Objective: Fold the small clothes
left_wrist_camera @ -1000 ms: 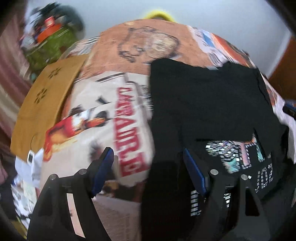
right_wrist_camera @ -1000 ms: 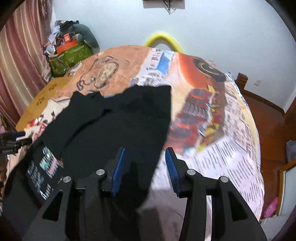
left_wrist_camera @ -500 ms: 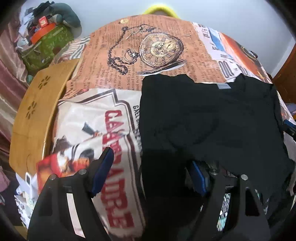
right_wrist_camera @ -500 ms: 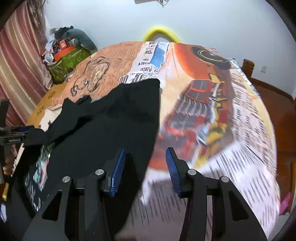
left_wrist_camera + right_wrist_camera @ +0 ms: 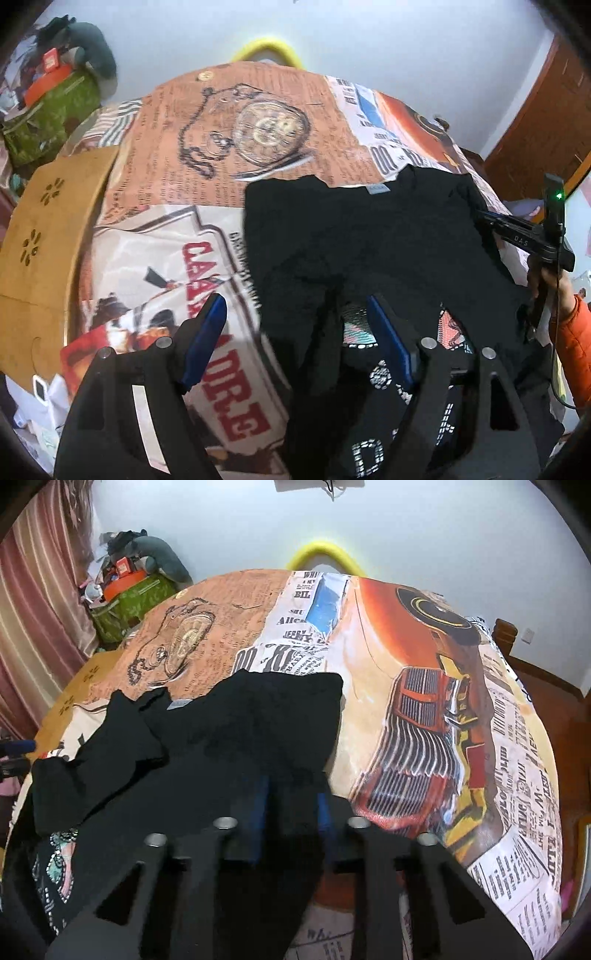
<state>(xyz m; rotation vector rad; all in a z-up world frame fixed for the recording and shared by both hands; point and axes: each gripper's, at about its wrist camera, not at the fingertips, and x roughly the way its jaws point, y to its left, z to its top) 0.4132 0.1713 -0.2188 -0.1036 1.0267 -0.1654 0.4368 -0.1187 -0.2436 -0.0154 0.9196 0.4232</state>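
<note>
right gripper (image 5: 290, 805) fingertips (under shirt (image 5: 229, 738))

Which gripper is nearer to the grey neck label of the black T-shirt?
Right. The right gripper is closed on the black T-shirt at its shoulder edge beside the grey neck label; the left gripper hangs open over its lower part.

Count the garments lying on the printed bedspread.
1: a black T-shirt, spread across the bedspread, its right edge between the right gripper jaws. More may lie hidden beneath it.

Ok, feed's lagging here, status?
Left claw open over black T-shirt. Right claw shut on its edge. Nothing in the way.
</note>
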